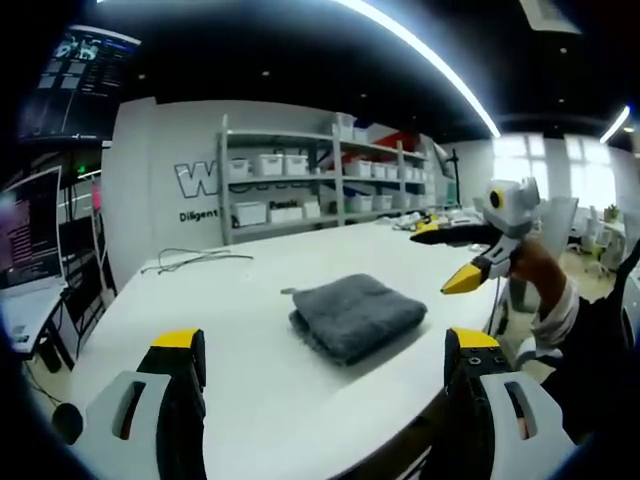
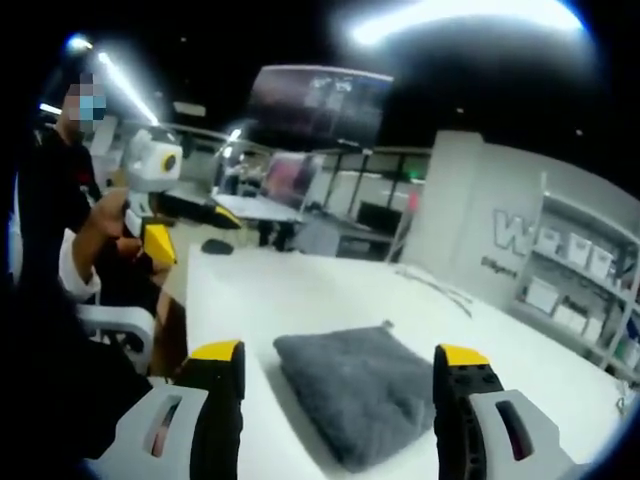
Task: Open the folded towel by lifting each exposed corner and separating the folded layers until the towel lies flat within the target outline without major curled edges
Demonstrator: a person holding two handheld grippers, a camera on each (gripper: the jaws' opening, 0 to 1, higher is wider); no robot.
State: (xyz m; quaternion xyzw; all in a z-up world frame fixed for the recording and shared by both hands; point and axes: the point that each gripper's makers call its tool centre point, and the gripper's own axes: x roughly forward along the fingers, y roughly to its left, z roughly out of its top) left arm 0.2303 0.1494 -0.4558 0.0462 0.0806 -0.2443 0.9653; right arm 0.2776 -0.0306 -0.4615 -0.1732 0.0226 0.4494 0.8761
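Grey towel sits folded on the white counter, a neat thick square, layers stacked, a small loop tag poking out at its far corner. In the left gripper view, the left gripper hangs back over the near edge of the counter, its yellow-tipped fingers spread wide, nothing between them, well short of the towel. The right gripper comes in from the right there, held up in a hand above the counter's edge, apart from the towel. In the right gripper view, the right gripper has its fingers spread too, framing the towel but not touching it. The left gripper shows at the left, off the counter's end. Shelves with white bins stand behind the counter, and a cable lies along its far side.
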